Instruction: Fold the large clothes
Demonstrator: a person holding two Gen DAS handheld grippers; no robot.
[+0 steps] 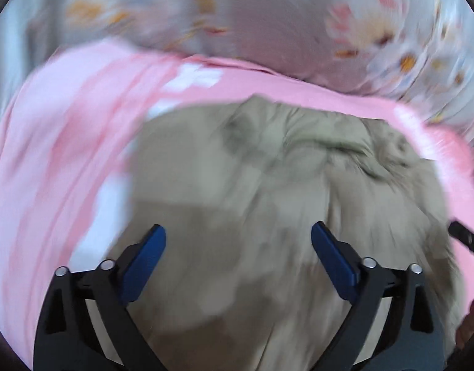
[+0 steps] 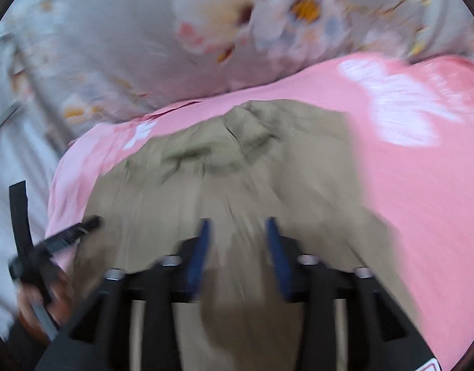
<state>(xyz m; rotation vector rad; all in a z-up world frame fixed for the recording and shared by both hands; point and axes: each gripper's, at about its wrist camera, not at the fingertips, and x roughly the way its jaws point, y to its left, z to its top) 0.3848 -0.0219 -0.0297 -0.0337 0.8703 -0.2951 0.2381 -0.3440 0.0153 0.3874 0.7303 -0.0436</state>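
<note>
A large khaki garment [image 1: 267, 185] lies crumpled on a pink bedsheet [image 1: 66, 139], with bunched folds at its far end. My left gripper [image 1: 238, 235] hovers over the garment's near part, its blue-padded fingers [image 1: 147, 259] wide apart and empty. In the right wrist view the same garment [image 2: 237, 170] lies on the pink sheet [image 2: 422, 201]. My right gripper [image 2: 238, 228] is above its near part, jaws partly open with cloth seen between them, not clamped. The left gripper [image 2: 66, 235] shows at the left edge of that view. Both views are motion-blurred.
A grey floral pillow or quilt [image 1: 376, 31] lies beyond the garment at the head of the bed; it also shows in the right wrist view [image 2: 237, 15]. White bedding [image 2: 14, 170] lies left of the pink sheet. The right gripper's tip [image 1: 465, 238] enters at the right edge.
</note>
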